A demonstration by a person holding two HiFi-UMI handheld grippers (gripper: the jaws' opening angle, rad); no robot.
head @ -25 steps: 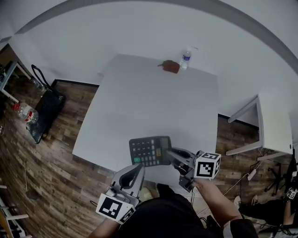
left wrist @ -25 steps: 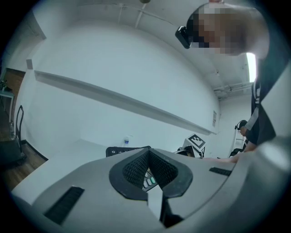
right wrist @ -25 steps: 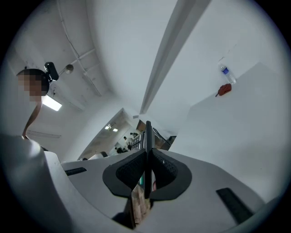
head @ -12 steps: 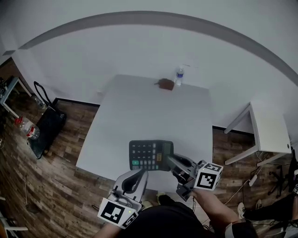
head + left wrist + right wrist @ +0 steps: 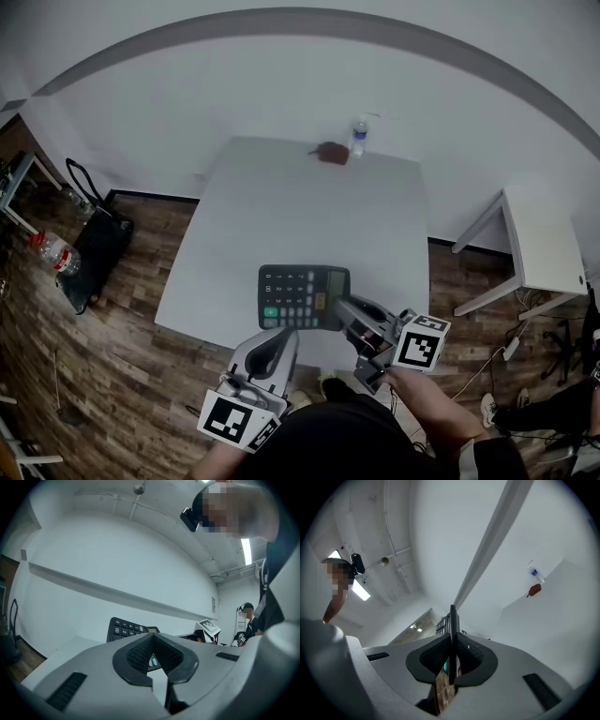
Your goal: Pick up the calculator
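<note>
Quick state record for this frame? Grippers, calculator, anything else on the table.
calculator: keys up, over the near part of the table
right gripper: jaws shut on the calculator's edge
left gripper: jaws together, nothing between them, short of the calculator
far table edge: bottle upright, small brown object beside it
contact between calculator and table: cannot tell
</note>
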